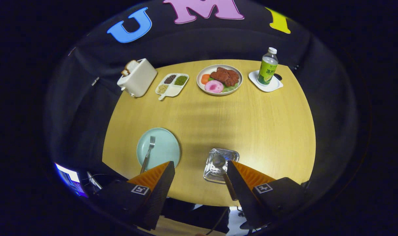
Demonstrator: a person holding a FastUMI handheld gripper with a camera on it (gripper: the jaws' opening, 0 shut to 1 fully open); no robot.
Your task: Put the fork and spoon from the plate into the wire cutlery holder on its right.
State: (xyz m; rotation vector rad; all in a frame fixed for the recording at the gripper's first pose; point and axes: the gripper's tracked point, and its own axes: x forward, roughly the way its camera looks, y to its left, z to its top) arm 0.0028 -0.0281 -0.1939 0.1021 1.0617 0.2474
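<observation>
A pale green plate (165, 147) lies on the round wooden table (251, 124), just ahead of my left finger. A metal fork (149, 151) rests on it, tines pointing away from me, its handle running past the plate's near rim. To the plate's right stands the wire cutlery holder (213, 176), seen from above. The spoon (219, 160) sits in it, bowl up, its handle slanting down beside my right finger. My gripper (200, 164) hovers high over the table's near edge, open, with nothing between the fingers.
Along the far side of the table stand a white toaster (138, 77) with bread, a divided dish (171, 84) of beans, a plate of food (219, 79) and a green bottle (268, 66) on a white tray (273, 86). A lit screen (68, 178) glows below the table at the near left.
</observation>
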